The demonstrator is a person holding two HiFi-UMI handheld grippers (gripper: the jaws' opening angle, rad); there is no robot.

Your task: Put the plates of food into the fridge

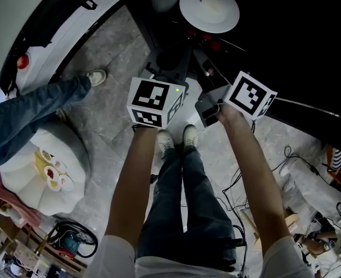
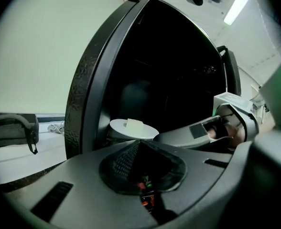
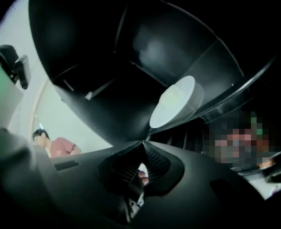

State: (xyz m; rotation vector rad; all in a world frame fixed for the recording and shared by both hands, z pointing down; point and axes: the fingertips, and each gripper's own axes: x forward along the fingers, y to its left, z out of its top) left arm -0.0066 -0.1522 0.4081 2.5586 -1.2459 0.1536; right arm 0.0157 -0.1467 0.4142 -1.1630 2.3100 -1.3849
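My left gripper and right gripper are both clenched on nothing. Just beyond them the white plate sits inside the dark fridge. More food waits on a round white table, well apart.

Blue jeans, pale shoes, white sleeves; 2 white cubes bear black markers.
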